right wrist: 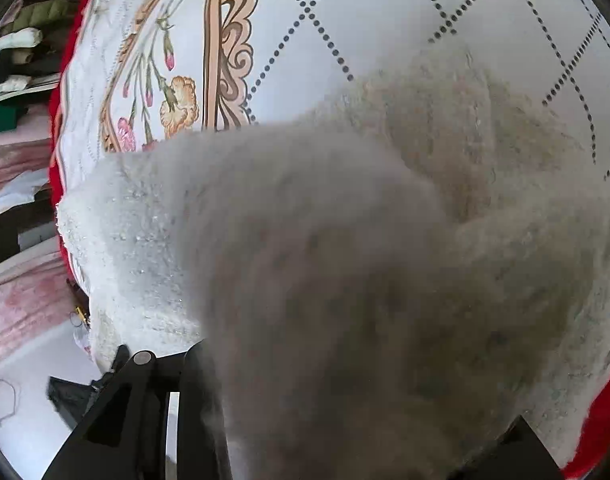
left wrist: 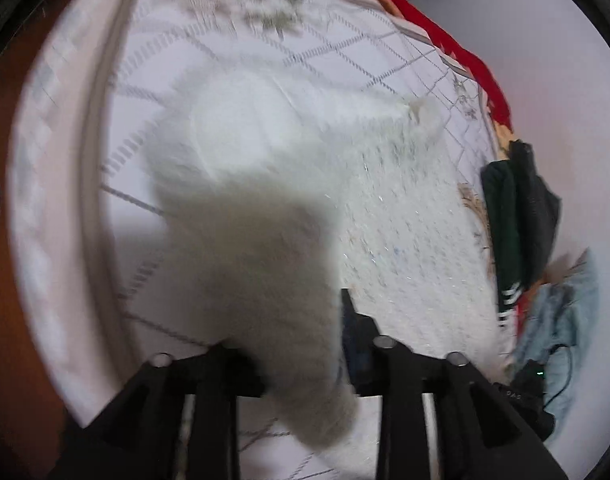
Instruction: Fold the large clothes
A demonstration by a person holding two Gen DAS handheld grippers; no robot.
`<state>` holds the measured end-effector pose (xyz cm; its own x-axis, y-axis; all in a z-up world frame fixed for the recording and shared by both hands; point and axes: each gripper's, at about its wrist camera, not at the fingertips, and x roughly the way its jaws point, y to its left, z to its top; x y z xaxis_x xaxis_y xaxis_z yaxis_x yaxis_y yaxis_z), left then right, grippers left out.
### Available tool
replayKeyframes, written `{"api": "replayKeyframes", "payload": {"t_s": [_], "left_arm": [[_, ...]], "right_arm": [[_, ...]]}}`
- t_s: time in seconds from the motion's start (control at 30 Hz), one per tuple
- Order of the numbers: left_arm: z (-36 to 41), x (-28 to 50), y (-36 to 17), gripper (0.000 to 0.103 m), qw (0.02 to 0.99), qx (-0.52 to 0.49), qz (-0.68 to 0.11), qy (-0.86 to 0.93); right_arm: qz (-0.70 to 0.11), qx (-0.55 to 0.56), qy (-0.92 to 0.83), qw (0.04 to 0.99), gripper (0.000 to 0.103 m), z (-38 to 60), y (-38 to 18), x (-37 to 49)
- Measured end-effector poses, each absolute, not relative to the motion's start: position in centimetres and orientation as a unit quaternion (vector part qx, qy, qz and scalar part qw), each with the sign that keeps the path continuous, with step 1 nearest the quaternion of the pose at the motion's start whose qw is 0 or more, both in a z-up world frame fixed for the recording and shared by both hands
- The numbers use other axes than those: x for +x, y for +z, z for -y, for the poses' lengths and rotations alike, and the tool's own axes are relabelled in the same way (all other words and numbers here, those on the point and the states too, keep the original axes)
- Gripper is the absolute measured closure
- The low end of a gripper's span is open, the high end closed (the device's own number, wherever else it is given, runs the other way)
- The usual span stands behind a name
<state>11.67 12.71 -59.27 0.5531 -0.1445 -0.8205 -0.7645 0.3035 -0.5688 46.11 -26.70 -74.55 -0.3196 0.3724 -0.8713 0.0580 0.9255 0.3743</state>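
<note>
- Bed: covered by a white quilted bedspread with dotted diamond lines and a floral panel; a red blanket runs along its far edge.
- White fluffy garment: lies spread on the bedspread; the nearest portion rises toward both cameras and is blurred. In the right wrist view the white fluffy garment fills most of the frame.
- Clothing pile: dark green, black and light blue items heaped at the bed edge, just beside the garment.
- Left gripper: a thick fold of the garment passes between the jaws; they hold it.
- Right gripper: fabric covers the space between the jaws and hides the right finger; whether the jaws clamp the fabric cannot be told.
</note>
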Motion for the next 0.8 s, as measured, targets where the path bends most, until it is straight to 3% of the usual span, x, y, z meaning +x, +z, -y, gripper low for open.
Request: {"api": "replayKeyframes", "payload": {"t_s": [0.03,0.17,0.2,0.33,0.4,0.6,0.73,0.8], "left_arm": [[-12.5,12.2,-60.0,0.054,0.688,-0.562,-0.408,0.210],[-11.5,14.4,-60.5,0.049,0.700,-0.553,-0.391,0.228],[-11.2,14.9,-60.3,0.050,0.707,-0.542,-0.390,0.234],[-11.0,16.3,-59.1,0.084,0.728,-0.493,-0.395,0.266],[-11.2,16.5,-57.9,0.088,0.740,-0.472,-0.394,0.272],[-12.7,15.6,-56.5,0.089,0.752,-0.458,-0.395,0.263],[-13.3,13.9,-57.8,0.080,0.712,-0.479,-0.452,0.244],[-13.2,12.5,-57.1,0.076,0.700,-0.476,-0.478,0.233]], "right_arm": [[-0.804,0.136,0.141,0.561,0.063,26.9,-74.2,46.3],[-0.798,0.143,0.187,0.554,0.063,27.8,-73.4,46.1],[-0.797,0.150,0.197,0.551,0.063,28.3,-73.3,46.0],[-0.788,0.198,0.197,0.548,0.063,30.7,-72.0,45.8],[-0.779,0.212,0.192,0.558,0.058,31.8,-70.6,45.5],[-0.761,0.205,0.168,0.591,0.055,36.6,-65.7,43.8],[-0.759,0.230,0.149,0.591,0.052,41.2,-63.9,41.8],[-0.758,0.241,0.131,0.592,0.034,43.0,-63.3,39.6]]}}
